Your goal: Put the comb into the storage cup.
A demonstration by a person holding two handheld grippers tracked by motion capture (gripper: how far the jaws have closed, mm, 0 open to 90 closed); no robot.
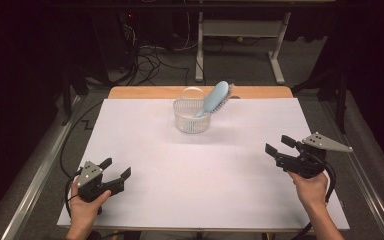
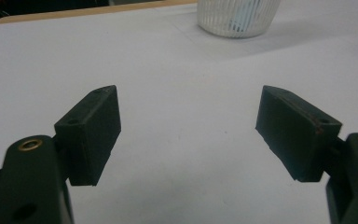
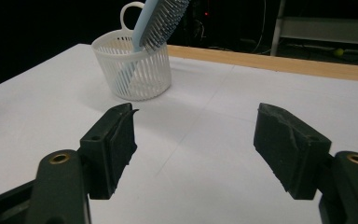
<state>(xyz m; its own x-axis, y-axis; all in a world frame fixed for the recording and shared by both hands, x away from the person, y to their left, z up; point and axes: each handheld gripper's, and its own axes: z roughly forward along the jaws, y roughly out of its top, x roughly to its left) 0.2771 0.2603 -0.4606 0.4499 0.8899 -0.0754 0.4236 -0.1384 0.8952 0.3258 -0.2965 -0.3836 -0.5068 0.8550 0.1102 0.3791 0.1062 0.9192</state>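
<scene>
High view: brush (image 1: 214,98) leans in basket (image 1: 191,116), well apart from both released grippers, left (image 1: 115,169) and right (image 1: 279,144).

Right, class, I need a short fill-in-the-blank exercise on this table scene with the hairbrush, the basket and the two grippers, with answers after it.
1. The light blue hairbrush stands handle-down in the white ____.
2. The basket sits on the ____ sheet covering the table.
3. The left gripper and the right gripper both have their jaws ____, with nothing between them.

Missing words: basket; white; open
</scene>
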